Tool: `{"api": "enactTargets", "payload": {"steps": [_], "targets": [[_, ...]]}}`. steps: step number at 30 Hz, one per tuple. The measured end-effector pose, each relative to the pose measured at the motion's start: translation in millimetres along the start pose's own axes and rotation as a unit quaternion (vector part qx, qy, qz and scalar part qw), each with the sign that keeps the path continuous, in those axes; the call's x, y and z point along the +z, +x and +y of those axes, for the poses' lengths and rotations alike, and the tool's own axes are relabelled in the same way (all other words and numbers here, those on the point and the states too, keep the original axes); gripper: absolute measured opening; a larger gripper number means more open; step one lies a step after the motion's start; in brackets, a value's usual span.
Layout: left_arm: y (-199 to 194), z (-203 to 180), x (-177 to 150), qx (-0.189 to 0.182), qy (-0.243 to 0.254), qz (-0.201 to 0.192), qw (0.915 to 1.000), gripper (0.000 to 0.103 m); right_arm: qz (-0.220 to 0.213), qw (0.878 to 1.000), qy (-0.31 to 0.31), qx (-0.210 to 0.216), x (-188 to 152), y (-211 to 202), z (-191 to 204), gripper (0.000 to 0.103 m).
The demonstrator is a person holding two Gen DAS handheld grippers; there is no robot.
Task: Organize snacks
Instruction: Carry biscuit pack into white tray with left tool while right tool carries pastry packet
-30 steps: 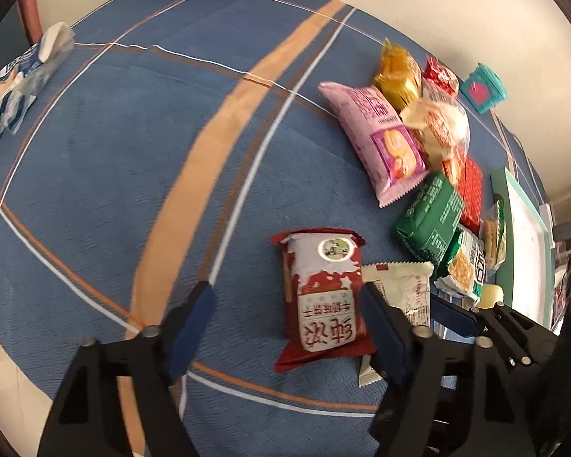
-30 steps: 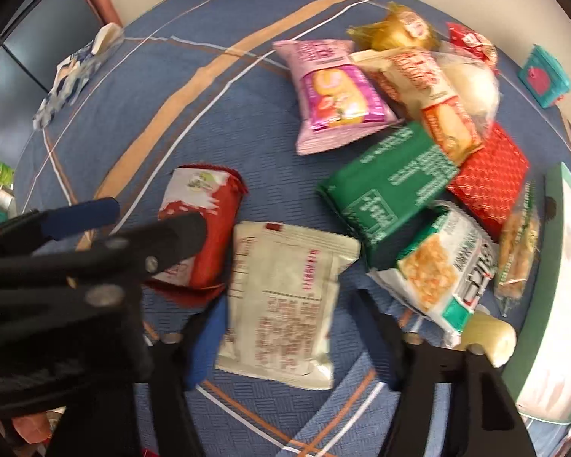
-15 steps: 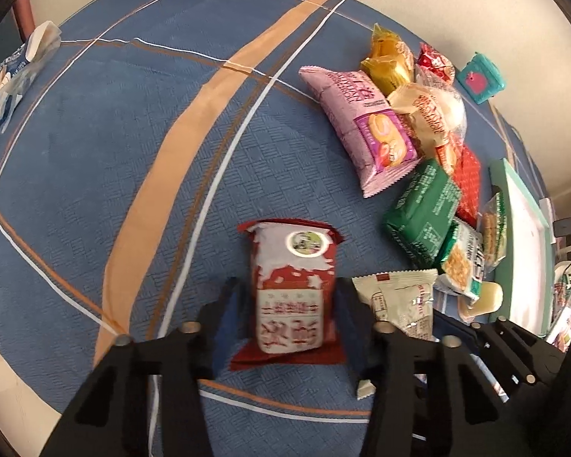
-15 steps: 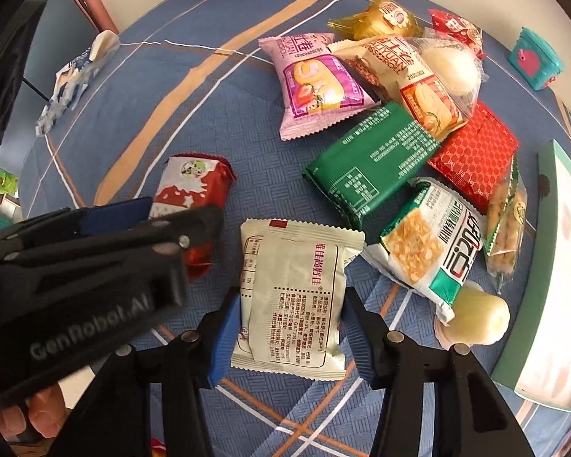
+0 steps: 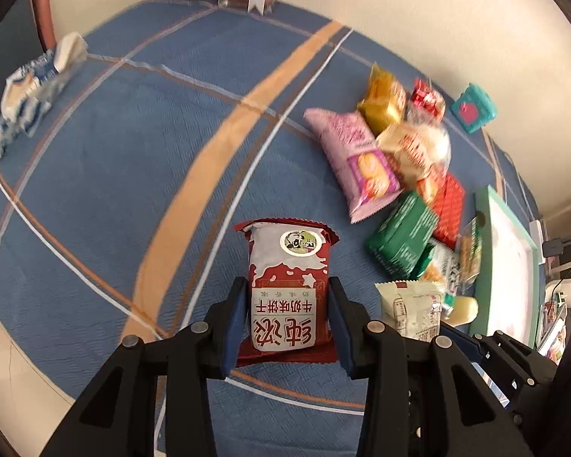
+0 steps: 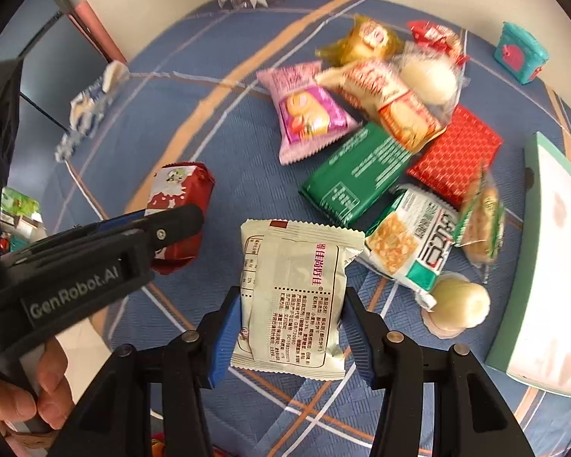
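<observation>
Red biscuit packet [image 5: 288, 289] clenched in left gripper [image 5: 287, 321], cream packet [image 6: 291, 297] clenched in right gripper [image 6: 290, 337], "GenRobot.AI" branding

Eleven snack packs [image 6: 356, 175]; two boxes [image 6: 552, 266].

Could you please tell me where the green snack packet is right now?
In the right wrist view the green snack packet lies centre-right on the blue cloth, between the pink packet and red packet.
</observation>
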State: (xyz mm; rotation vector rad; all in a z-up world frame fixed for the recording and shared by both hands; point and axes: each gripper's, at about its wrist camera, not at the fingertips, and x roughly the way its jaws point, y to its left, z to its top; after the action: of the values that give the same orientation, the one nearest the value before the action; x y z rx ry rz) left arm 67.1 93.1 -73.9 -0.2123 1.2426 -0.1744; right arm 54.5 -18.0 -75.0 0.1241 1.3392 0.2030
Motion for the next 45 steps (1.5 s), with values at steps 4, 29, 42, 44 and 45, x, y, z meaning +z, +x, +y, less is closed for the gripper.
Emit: {"api": "enactTargets", "payload": {"steps": [4, 29, 42, 44, 45], "targets": [[-19.1, -10.0, 5.9, -0.003, 0.005, -0.016, 0.9999, 0.042, -0.027, 1.0, 0.01, 0.009, -2.1, -20.4, -8.5, 0.054], [-3.6, -232.8, 12.8, -0.053, 0.164, -0.025, 0.9847, 0.041, -0.118, 0.925, 0.329, -0.151, -59.9, -121.9, -227.8, 0.054], [72.8, -306.1, 9.0, -0.067, 0.223, 0.012, 0.9724, 0.041, -0.121, 0.88, 0.423, -0.177, -72.4, -110.1, -310.7, 0.054], [79.1, -310.8, 12.1, -0.072, 0.223, 0.012, 0.9721, 0.041, -0.12, 0.877, 0.427, -0.184, -69.2, -103.7, -321.1, 0.054], [82.1, -312.8, 13.9, -0.074, 0.222, 0.013, 0.9722, 0.041, -0.119, 0.876, 0.429, -0.184, -68.3, -100.7, -325.2, 0.054]]}}
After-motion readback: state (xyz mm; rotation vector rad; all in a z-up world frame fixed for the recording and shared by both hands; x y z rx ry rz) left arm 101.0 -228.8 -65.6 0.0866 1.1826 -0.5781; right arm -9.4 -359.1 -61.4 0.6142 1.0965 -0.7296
